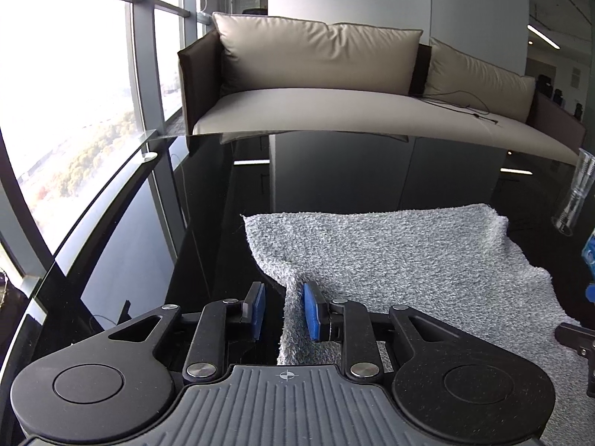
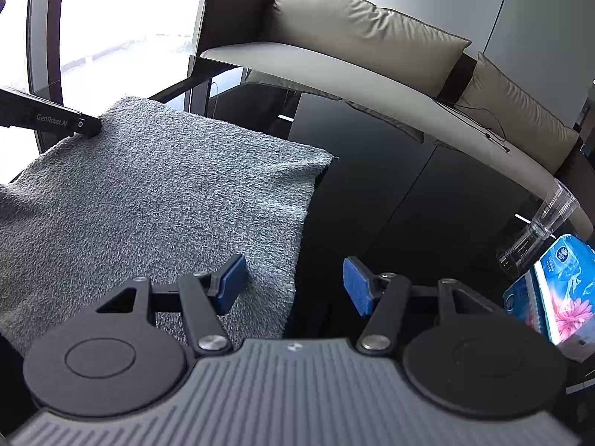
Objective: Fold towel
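A grey fluffy towel lies spread on the glossy black table. My left gripper sits at the towel's near left edge. That edge runs between the blue pads, close against the right one, and a dark gap separates it from the left pad, so the gripper is open. In the right wrist view my right gripper stands open astride the right edge of the towel, one pad over cloth, the other over bare table. The left gripper's black casing shows at the towel's far left corner.
A beige sofa stands beyond the table's far edge, and tall windows are on the left. To the right of the towel lie a clear plastic cup on its side and a blue tissue pack.
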Demonstrator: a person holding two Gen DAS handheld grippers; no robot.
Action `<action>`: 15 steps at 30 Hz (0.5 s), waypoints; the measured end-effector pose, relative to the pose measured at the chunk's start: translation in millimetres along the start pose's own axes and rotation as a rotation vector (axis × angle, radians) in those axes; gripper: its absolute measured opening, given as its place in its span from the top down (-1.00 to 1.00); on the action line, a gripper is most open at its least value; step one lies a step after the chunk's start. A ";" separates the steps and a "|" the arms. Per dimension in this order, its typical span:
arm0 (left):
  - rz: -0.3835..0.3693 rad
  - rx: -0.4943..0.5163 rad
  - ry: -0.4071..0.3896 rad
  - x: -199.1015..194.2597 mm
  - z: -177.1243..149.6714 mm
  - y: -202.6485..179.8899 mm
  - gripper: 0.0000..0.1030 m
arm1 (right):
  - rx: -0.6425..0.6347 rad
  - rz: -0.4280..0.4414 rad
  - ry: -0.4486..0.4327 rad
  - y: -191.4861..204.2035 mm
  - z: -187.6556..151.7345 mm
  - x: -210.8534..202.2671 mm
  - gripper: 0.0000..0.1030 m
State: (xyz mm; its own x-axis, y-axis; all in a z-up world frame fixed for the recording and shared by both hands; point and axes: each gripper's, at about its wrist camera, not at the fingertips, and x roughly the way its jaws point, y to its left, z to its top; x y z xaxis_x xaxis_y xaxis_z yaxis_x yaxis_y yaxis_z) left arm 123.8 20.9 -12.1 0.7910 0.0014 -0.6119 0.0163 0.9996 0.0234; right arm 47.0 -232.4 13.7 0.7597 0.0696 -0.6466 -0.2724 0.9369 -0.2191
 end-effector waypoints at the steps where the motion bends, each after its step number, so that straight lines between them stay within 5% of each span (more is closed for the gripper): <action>1: 0.006 -0.001 -0.002 0.1 0.8 2.1 0.57 | -0.001 0.000 0.000 0.1 0.0 0.0 -0.17; 15: -0.024 0.048 0.004 4.0 -1.1 -6.7 0.54 | 0.002 0.000 -0.004 -1.6 -1.2 -0.1 -0.17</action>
State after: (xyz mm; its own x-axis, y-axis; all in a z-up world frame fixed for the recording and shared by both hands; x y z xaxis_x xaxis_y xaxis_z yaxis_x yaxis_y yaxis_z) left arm 126.2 14.3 -15.6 0.7875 -0.0228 -0.6158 0.0651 0.9968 0.0463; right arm 46.7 -234.3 13.3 0.7622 0.0708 -0.6435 -0.2709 0.9377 -0.2178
